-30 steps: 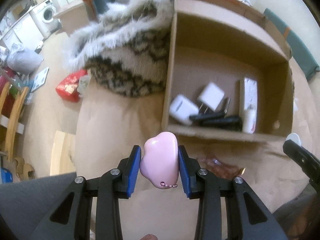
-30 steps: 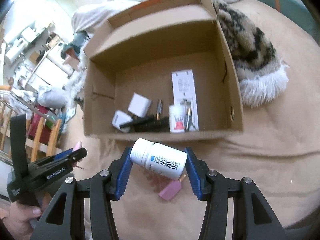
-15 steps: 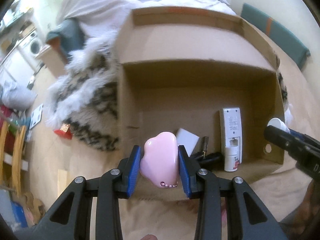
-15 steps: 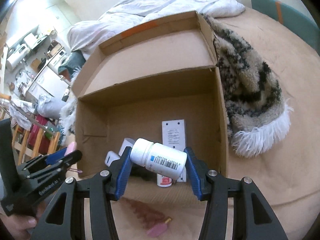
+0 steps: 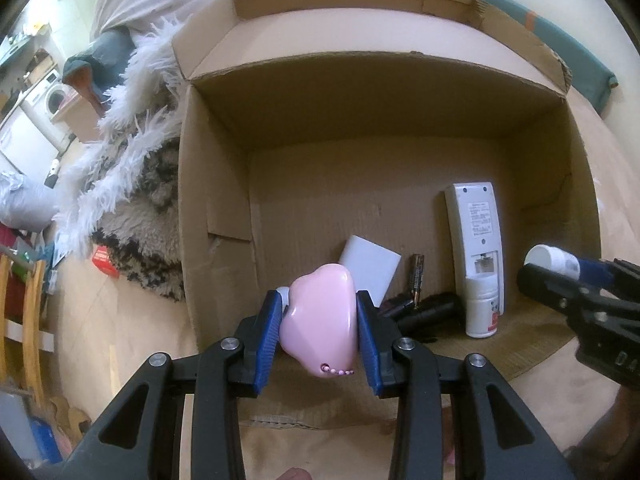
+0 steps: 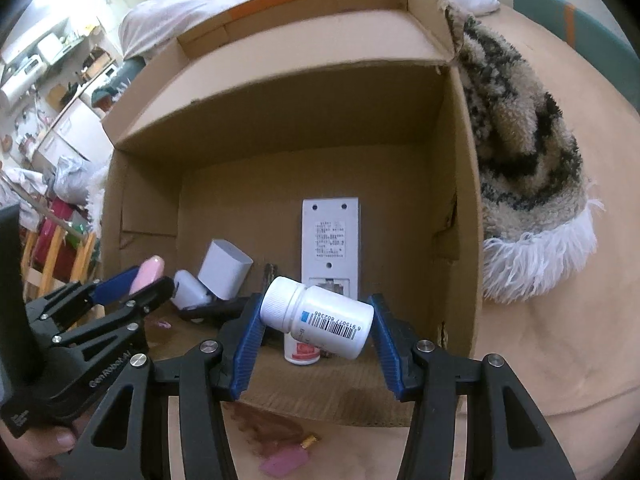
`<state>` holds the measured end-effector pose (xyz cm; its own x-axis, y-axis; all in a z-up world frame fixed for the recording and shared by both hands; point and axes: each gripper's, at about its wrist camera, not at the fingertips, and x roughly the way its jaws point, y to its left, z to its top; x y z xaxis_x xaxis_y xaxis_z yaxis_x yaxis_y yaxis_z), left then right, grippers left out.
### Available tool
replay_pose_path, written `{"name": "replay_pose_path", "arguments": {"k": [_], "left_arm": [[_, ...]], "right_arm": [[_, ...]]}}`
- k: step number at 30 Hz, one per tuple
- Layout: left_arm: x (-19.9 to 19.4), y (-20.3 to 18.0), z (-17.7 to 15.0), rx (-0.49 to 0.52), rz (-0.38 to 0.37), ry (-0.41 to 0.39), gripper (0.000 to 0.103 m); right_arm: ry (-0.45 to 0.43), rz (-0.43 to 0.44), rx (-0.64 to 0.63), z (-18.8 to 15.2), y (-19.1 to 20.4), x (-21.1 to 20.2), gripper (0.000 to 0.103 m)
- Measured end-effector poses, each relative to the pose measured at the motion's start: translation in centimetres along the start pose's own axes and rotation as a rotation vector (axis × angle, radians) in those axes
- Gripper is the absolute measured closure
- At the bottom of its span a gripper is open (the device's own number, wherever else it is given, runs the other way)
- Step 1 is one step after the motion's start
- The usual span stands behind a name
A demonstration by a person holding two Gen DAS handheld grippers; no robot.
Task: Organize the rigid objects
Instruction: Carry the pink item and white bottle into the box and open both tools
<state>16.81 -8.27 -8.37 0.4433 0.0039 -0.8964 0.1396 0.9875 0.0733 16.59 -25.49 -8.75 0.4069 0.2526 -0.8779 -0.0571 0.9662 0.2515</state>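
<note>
My left gripper (image 5: 318,322) is shut on a glossy pink case (image 5: 320,320) with a small bead chain, held over the near left part of the open cardboard box (image 5: 212,200). My right gripper (image 6: 316,320) is shut on a white pill bottle (image 6: 320,316) lying crosswise, barcode up, above the box's near edge. Inside the box (image 6: 460,200) lie a white remote (image 5: 474,224), a white charger cube (image 6: 224,268), a small white bottle (image 5: 482,312), a battery (image 5: 416,280) and black items (image 5: 428,312). The left gripper (image 6: 136,284) shows at the left of the right wrist view.
A furry patterned blanket (image 6: 520,152) lies against the box's right side and another furry throw (image 5: 132,184) on its left. A pink tag (image 6: 284,462) lies on the tan bedcover in front of the box. A hand (image 6: 48,452) holds the left tool.
Both grippers have moved forward and down toward the box, which now fills both views. Their holds on the pink case and the pill bottle are unchanged.
</note>
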Motion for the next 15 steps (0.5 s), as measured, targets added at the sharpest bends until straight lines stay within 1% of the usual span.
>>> {"name": "replay_pose_path", "arguments": {"k": [4, 8, 13, 15], "left_arm": [[0.12, -0.1, -0.2, 0.003, 0.0, 0.006, 0.07], [0.38, -0.14, -0.27, -0.004, -0.001, 0.015, 0.07], [0.46, 0.02, -0.35, -0.007, -0.001, 0.019, 0.069], [0.45, 0.02, -0.26, -0.008, 0.002, 0.022, 0.052]], "right_arm": [[0.026, -0.006, 0.02, -0.17, -0.28, 0.73, 0.049], [0.021, -0.017, 0.014, -0.23, -0.15, 0.81, 0.049], [0.003, 0.005, 0.019, -0.29, -0.3, 0.48, 0.049], [-0.006, 0.019, 0.021, -0.28, -0.31, 0.28, 0.048]]}}
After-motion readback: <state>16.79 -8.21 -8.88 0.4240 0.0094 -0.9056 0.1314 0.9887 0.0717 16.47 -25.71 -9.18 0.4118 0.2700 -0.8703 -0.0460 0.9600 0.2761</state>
